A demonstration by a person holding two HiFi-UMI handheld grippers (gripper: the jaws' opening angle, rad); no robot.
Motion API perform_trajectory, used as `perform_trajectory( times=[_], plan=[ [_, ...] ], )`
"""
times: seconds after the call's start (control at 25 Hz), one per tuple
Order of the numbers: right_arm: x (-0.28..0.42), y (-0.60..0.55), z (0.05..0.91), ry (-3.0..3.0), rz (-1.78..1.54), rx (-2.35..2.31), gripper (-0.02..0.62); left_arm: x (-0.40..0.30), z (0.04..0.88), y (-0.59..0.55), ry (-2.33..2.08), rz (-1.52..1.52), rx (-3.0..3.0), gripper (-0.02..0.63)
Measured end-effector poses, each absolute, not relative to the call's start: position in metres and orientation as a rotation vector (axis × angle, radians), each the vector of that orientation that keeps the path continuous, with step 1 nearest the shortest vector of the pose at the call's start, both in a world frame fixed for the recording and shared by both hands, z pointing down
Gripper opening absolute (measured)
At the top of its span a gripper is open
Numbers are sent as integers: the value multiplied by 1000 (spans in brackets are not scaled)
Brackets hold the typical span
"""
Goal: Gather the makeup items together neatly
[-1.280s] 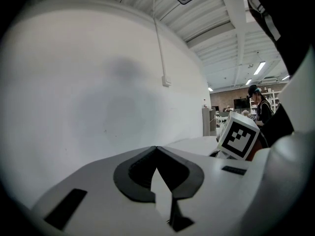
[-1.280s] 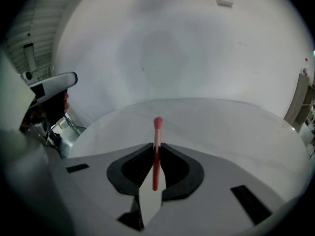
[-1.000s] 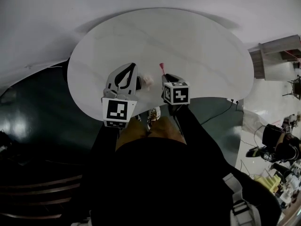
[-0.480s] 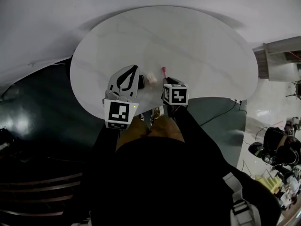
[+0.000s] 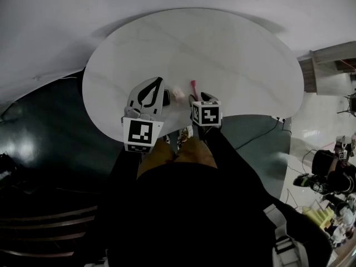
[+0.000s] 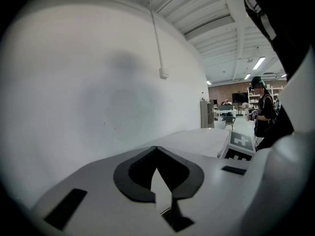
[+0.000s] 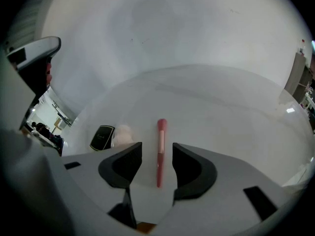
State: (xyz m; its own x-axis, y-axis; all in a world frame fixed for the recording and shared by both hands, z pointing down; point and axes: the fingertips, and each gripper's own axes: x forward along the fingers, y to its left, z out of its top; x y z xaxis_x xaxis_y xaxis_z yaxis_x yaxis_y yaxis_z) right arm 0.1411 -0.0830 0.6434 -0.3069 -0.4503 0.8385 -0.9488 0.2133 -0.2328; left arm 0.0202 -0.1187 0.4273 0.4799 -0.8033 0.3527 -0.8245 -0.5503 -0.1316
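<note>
1. Two grippers hang over the near edge of the round white tabletop (image 5: pixel 222 49). The left gripper (image 6: pixel 156 148) has its jaws pressed together tip to tip, with nothing between them. It sits idle just left of the items.
2. The right gripper (image 7: pixel 157 145) points steeply down with its jaws spread, and they have just been opening. The pink makeup brush (image 7: pixel 160 156) lies flat on the tabletop in the gap, its handle end nearest. Neither pad presses on it.
3. The step in hand looks like the release of the brush into the group. To do it well:
   - Keep the jaws wide.
   - Draw the right gripper up and back along the line of the handle, so that neither pad catches the brush and rolls it sideways.
4. Just left of the brush, a little farther in, lies a pale powder puff (image 7: pixel 123 134). A black compact (image 7: pixel 102 137) sits close against the puff's left side. The brush is near the puff but apart from it.
5. If the group should sit tighter, a light sideways push on the handle would close that gap. The brush is thin and round, so a slow push low on the handle should keep it from spinning.
6. Farthest out, the brush's bristle head points toward the far edge, and the brush lies roughly in line with the compact. That neat line is worth keeping.
</note>
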Motion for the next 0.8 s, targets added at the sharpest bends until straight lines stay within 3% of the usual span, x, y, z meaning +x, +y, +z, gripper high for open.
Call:
perform_trajectory(
  times=[0.36,0.8],
  plan=[
    [134,-89,620,-1986,928,1285,209,22,418,-118,-1485,572,2672,15],
    [137,-120,537,-2220,558,1309,210,27,391,-111,-1599,488,2684,15]
  ],
)
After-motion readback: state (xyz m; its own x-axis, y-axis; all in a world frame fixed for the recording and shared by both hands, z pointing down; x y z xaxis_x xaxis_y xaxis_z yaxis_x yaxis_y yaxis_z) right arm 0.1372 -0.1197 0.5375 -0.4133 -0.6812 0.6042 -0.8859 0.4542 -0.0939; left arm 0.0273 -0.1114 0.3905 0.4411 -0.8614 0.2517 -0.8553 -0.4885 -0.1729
